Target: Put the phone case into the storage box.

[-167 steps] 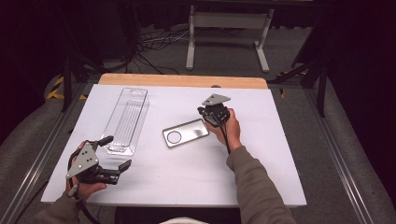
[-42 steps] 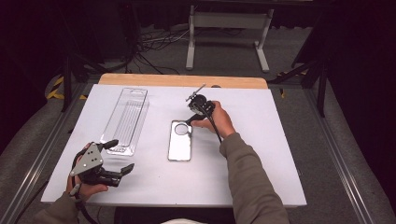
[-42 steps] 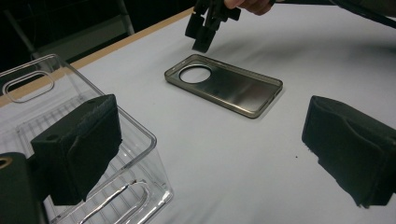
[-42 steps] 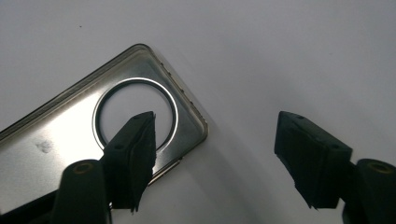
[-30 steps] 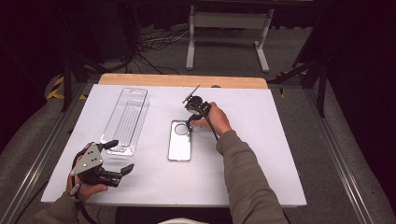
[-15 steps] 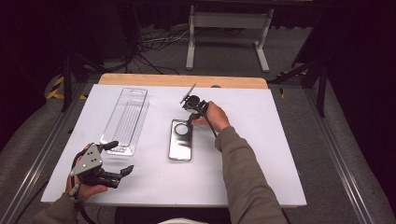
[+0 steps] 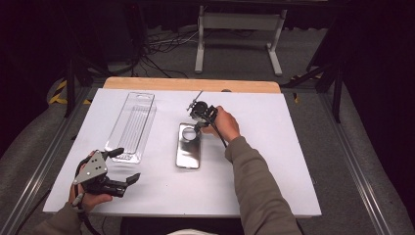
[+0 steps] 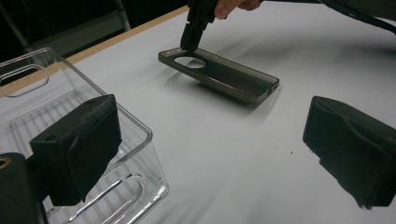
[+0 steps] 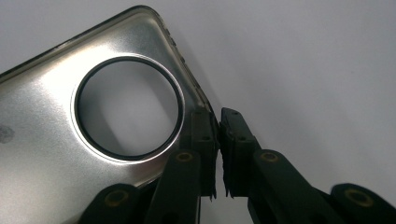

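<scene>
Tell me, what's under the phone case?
Under the phone case is the white table. The right gripper pinches its rim near the round hole, tipping that end up, with shadow beneath. Through the hole, bare table shows; anything beneath the rest is covered.

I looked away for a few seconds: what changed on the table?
The right gripper turned the phone case from slantwise to lengthwise, and its jaws have just been closing onto the case's top edge, lifting that end. The left gripper and clear tray stayed put.

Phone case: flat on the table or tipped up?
Tipped. In the left gripper view the phone case has its camera-hole end raised off the table, with the right gripper shut on that end's edge; the far end rests down.
</scene>
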